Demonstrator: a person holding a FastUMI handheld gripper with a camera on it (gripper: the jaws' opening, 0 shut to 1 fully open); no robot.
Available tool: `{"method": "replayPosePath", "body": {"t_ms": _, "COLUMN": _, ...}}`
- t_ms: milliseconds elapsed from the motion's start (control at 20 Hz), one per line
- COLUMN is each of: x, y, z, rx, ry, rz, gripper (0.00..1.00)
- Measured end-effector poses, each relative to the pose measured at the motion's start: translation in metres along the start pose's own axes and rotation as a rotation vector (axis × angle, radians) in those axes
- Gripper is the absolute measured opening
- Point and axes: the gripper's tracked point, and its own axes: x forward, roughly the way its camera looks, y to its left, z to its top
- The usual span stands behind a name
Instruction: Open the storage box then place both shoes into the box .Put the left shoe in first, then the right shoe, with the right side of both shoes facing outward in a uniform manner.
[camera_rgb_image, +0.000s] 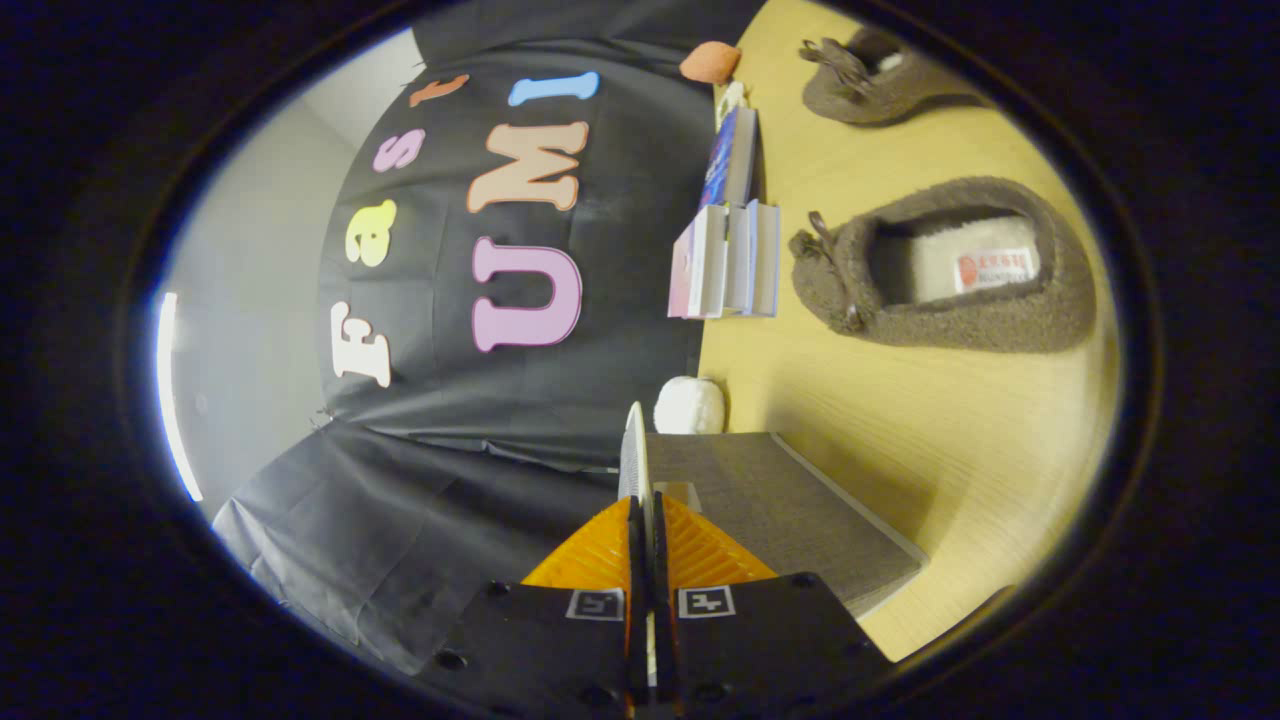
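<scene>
Grey fabric covers the flat storage box (770, 510) lying on the pale wooden counter (930, 420), and the claw (647, 520) is clamped on its thin white lid (634, 455), both fingers pressed together on the edge, the lid standing up on end from the box. Just past the lid, a fluffy white ball (689, 405) sits at the counter's back edge against the black cloth wall. Further along that edge stands a row of white and blue books (728, 260), with an orange sponge-like lump (710, 62) beyond them. Out on the open counter, well apart from the box, lies a brown fuzzy slipper with a pale lining (945, 265), and a second brown fuzzy slipper (865, 85) sits further off toward the far end.
</scene>
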Motion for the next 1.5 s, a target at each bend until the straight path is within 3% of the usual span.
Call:
{"method": "replayPosePath", "body": {"t_ms": 300, "x": -0.012, "y": 0.055, "z": -0.012, "rx": -0.080, "ry": 0.004, "rz": 0.039, "gripper": 0.04}}
{"method": "replayPosePath", "body": {"t_ms": 800, "x": -0.017, "y": 0.160, "z": -0.099, "rx": -0.255, "ry": 0.128, "rz": 0.129, "gripper": 0.05}}
{"method": "replayPosePath", "body": {"t_ms": 1500, "x": -0.008, "y": 0.181, "z": -0.215, "rx": -0.321, "ry": 0.262, "rz": 0.165, "gripper": 0.05}}
